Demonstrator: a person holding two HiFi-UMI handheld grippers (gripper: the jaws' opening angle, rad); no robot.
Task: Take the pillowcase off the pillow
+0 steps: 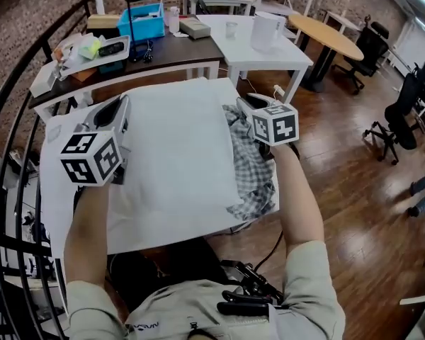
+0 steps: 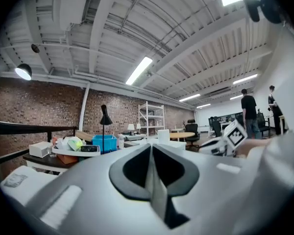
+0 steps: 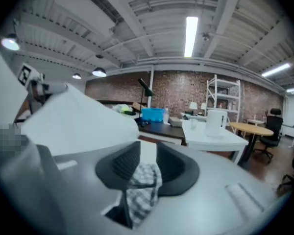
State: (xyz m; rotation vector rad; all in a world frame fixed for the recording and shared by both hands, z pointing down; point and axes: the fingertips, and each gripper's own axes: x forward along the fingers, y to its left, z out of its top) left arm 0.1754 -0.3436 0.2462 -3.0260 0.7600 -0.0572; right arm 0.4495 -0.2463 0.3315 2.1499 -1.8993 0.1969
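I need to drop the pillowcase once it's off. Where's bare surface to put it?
The white table is mostly bare between the cup and its near edge. The dark desk is crowded with a blue bin and tray; the pillow fills the near surface.

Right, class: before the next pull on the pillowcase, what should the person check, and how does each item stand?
1. Right gripper grips the checked pillowcase: not ok. The cloth lies between its jaws, but they stand apart.
2. Left gripper closed: ok. Its jaws are together.
3. Left gripper pinches the white pillow: cannot tell. It sits at the pillow's left edge, but no fabric shows clearly between the jaws.
4. Pillowcase free of the pillow: cannot tell. It is bunched at the pillow's right edge, and most of the pillow is bare.
5. Room to pull towards the person's right: ok. There is wooden floor there, and the chairs stand farther off.
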